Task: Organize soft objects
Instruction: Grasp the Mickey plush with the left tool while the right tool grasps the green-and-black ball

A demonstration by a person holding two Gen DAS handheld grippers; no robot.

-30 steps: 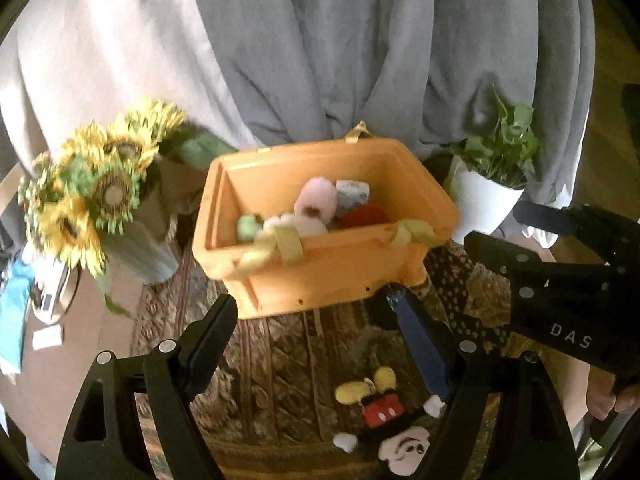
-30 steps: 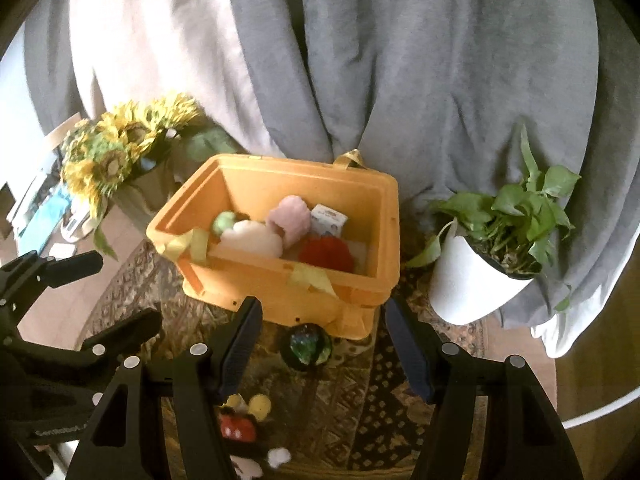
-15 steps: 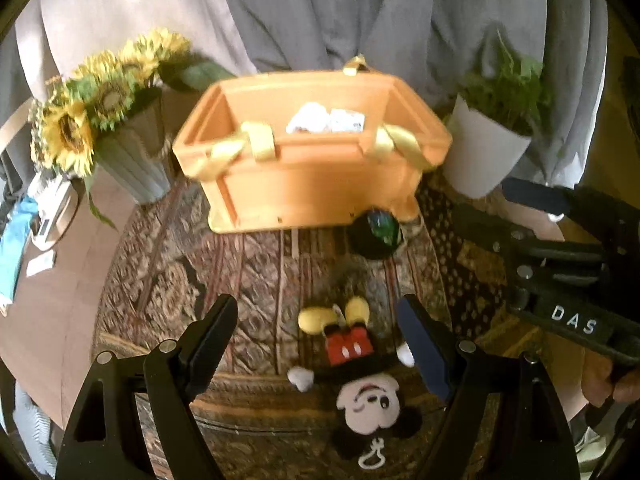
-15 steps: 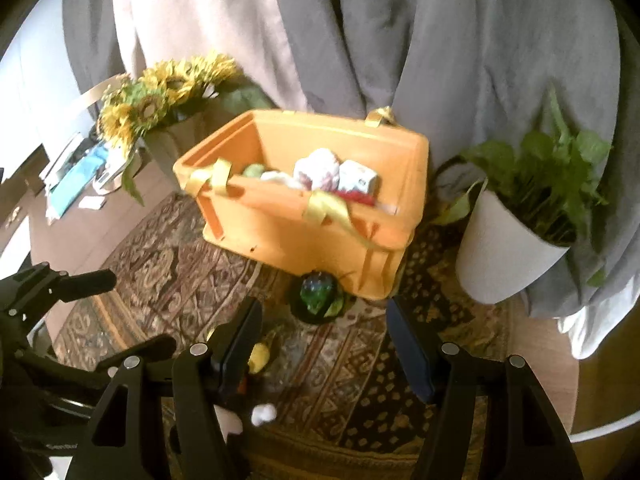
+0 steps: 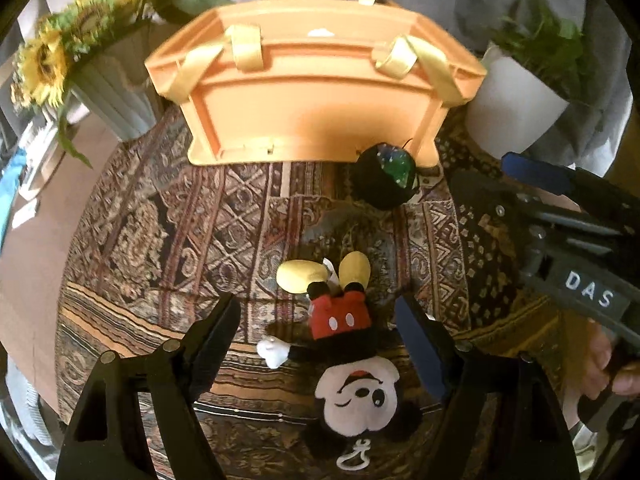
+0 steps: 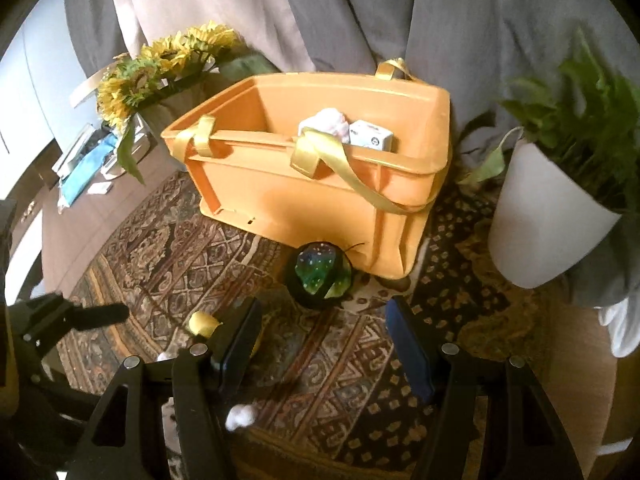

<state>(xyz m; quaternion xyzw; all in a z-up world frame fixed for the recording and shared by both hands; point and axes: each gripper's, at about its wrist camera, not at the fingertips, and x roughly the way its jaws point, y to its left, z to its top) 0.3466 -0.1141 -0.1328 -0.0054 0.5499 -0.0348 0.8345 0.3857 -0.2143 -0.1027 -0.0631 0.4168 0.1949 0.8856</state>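
Note:
A Mickey Mouse plush (image 5: 344, 344) lies on its back on the patterned rug, head toward me. My left gripper (image 5: 318, 322) is open, low over it, a finger on each side of its body. A black and green soft ball (image 5: 386, 178) rests against the orange basket (image 5: 312, 108). In the right wrist view the ball (image 6: 320, 274) sits just ahead of my open, empty right gripper (image 6: 322, 320). The basket (image 6: 304, 196) holds a pink plush (image 6: 330, 120) and a white cube (image 6: 370, 136). Mickey's yellow foot (image 6: 202, 323) shows by my left finger.
A vase of sunflowers (image 5: 92, 52) stands left of the basket and a white potted plant (image 5: 520, 104) right of it. Grey cloth hangs behind. The right gripper (image 5: 576, 256) shows at the right edge of the left view. Papers lie at far left (image 6: 86, 164).
Both grippers have dropped lower and closer to the rug. The left one has come down around the Mickey plush; the right one has closed in on the ball. Basket contents have sunk behind its rim.

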